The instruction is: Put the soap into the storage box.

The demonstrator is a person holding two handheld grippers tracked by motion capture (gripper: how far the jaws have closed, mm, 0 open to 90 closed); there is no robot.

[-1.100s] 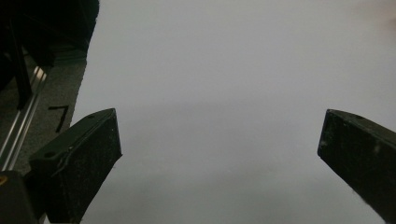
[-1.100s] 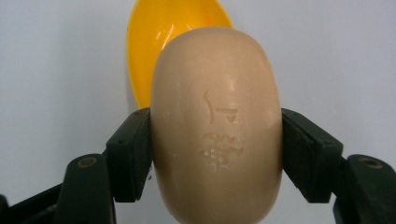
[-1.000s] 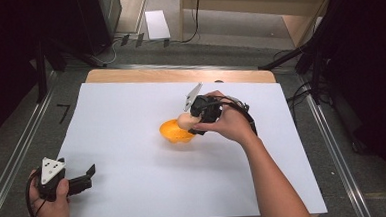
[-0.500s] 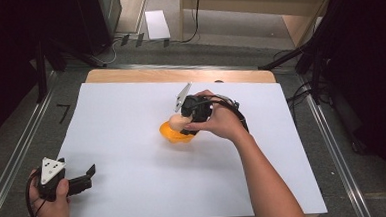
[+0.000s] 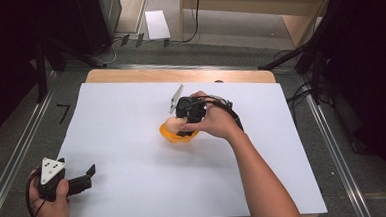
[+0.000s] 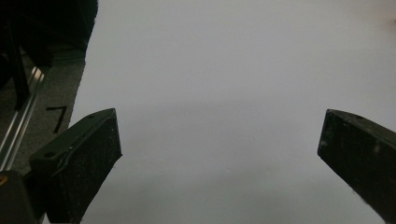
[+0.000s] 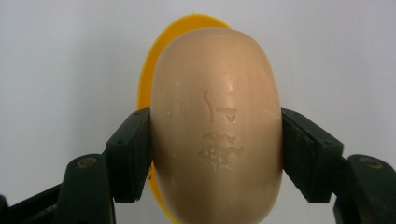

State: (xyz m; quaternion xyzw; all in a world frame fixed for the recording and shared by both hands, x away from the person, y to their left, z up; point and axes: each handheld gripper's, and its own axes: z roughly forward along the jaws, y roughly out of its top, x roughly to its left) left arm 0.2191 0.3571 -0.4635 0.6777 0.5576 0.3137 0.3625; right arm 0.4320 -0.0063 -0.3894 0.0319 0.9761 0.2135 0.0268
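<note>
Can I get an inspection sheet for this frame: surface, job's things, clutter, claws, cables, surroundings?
Surface: wooden table covered by a white sheet, bare where visible.
Job's things: beige oval soap bar with stamped characters, held over a yellow dish near the sheet's middle.
Clutter: nothing seen on the sheet.
Claws: right claw shut on the soap bar, a pad on each side; left claw open, nothing between its jaws, at the sheet's near left corner.
Cables: black cable loops over the right hand; more cables on the floor beyond the table.
Surroundings: grey floor, metal rails along both sides, wooden furniture behind.
</note>
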